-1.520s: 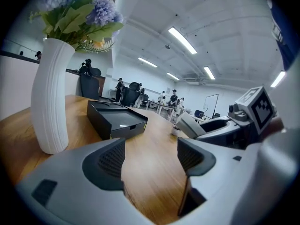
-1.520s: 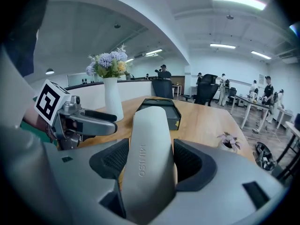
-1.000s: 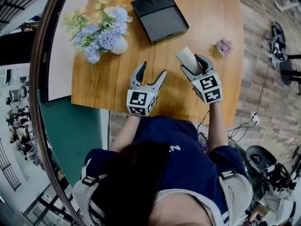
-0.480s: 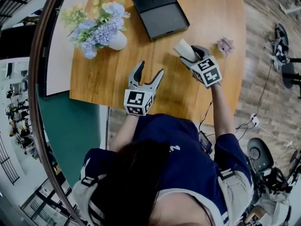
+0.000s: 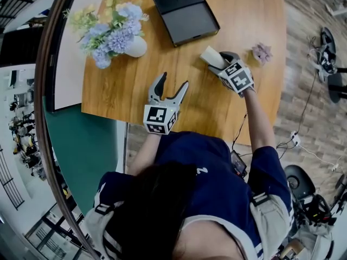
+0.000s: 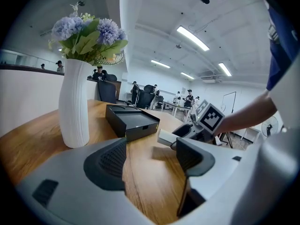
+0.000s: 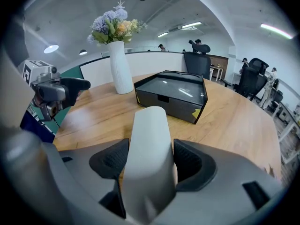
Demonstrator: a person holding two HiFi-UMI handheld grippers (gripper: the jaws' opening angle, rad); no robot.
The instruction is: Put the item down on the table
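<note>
Right gripper view had it plain: the right gripper [image 7: 149,161] was clamped on the pale item [image 7: 149,139], pads pressing both its flanks, nose tipped down toward the wooden table [image 7: 234,121], angled that way, I'd judge, to land it on its end. Beside it the left gripper [image 5: 172,83] hung with jaws spread and empty, parked clear of the drop. Left gripper view showed a shadow under the item, so it seemed not yet resting. Beyond sat the black tray [image 5: 186,14], then the flower vase [image 5: 135,47].
</note>
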